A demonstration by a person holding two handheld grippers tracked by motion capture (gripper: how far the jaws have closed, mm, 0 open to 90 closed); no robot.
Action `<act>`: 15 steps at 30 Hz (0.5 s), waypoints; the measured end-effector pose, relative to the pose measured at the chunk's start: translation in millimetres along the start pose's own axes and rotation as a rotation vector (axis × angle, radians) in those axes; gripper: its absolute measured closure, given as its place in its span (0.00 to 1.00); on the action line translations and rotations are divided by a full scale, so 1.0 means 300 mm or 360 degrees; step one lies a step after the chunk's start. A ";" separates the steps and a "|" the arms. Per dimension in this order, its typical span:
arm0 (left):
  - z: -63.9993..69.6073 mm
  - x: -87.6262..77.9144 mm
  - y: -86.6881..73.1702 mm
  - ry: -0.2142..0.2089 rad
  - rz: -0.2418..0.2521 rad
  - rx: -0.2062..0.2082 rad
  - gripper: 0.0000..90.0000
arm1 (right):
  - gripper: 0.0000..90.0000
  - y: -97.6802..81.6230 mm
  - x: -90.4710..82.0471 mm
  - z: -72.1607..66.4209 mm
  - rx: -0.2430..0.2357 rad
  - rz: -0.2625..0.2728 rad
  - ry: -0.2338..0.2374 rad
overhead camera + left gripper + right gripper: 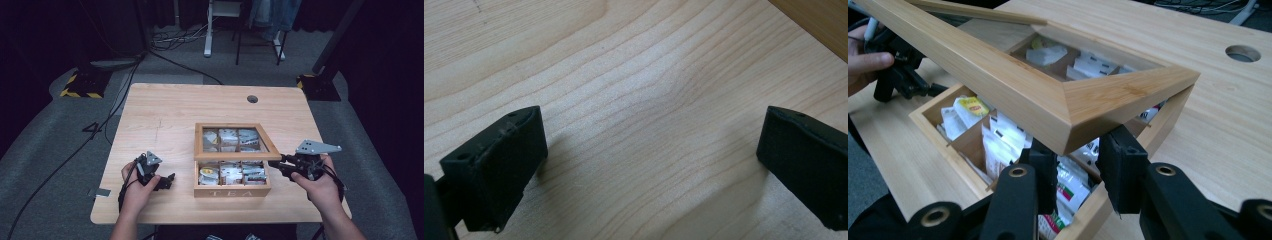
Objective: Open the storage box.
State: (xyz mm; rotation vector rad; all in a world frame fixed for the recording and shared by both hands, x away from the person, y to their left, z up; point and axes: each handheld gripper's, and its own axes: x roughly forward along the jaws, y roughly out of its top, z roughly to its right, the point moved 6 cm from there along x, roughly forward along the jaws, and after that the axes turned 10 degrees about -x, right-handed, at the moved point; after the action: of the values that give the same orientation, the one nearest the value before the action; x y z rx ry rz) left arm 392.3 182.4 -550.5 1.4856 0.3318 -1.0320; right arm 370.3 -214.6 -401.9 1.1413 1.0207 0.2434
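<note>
The wooden tea box (pixel 232 186) stands on the desk (pixel 165 120) toward its near edge, a little right of centre, and the front wall carries the pale letters "TEA" – the one word that reads clearly from above. Its glass-paned lid (pixel 234 141) is lifted partway, hinged at the far side, its front rail raised over the open compartments.

The right gripper (pixel 281 161) comes in from the right edge of the desk and pinches the lid's front right corner. In the right gripper view the two black jaws sit close together around the mitred corner (pixel 1108 107) of the frame, one on each side of the wood, and the right hand (pixel 320 187) holds the tool just off the box's right wall.

Inside, tea bags (pixel 998 137) lie in sachets, mostly white with dark print; one yellow packet (pixel 970 106) sits in the left front compartment. The print on them is too small and blurred to read, and the red-and-green sachet nearest the jaws is half hidden behind them. The rear compartments show only through the tilted glass, dimly.

The left gripper (pixel 167 181) rests near the desk's front left corner, well apart from the box – its jaws stand spread with bare woodgrain between them in the left gripper view. The left hand (pixel 134 187) grips its body, and the person's forearms are cut off by the frame's lower edge.
</note>
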 end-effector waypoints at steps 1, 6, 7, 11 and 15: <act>0.001 0.000 0.000 -0.0001 0.0001 -0.0007 0.00 | 0.78 0.011 0.005 0.004 0.0001 0.0017 -0.0002; 0.001 0.000 0.000 0.0000 0.0001 -0.0006 0.00 | 0.80 0.031 0.016 0.014 -0.0001 0.0048 -0.0014; 0.001 0.000 0.000 0.0000 0.0001 -0.0006 0.00 | 0.81 0.035 0.018 0.018 -0.0004 0.0050 -0.0015; 0.004 0.001 0.000 -0.0020 -0.0006 0.0007 0.01 | 0.82 0.051 0.025 0.029 0.0011 0.0073 -0.0030; 0.008 0.004 0.003 -0.0044 -0.0008 0.0041 0.01 | 0.82 0.068 0.033 0.035 0.0003 0.0083 -0.0057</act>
State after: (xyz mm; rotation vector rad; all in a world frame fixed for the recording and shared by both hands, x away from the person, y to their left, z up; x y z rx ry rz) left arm 392.8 179.5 -550.5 1.4925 0.3039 -1.0637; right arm 390.3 -205.7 -389.7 1.1714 0.9609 0.2625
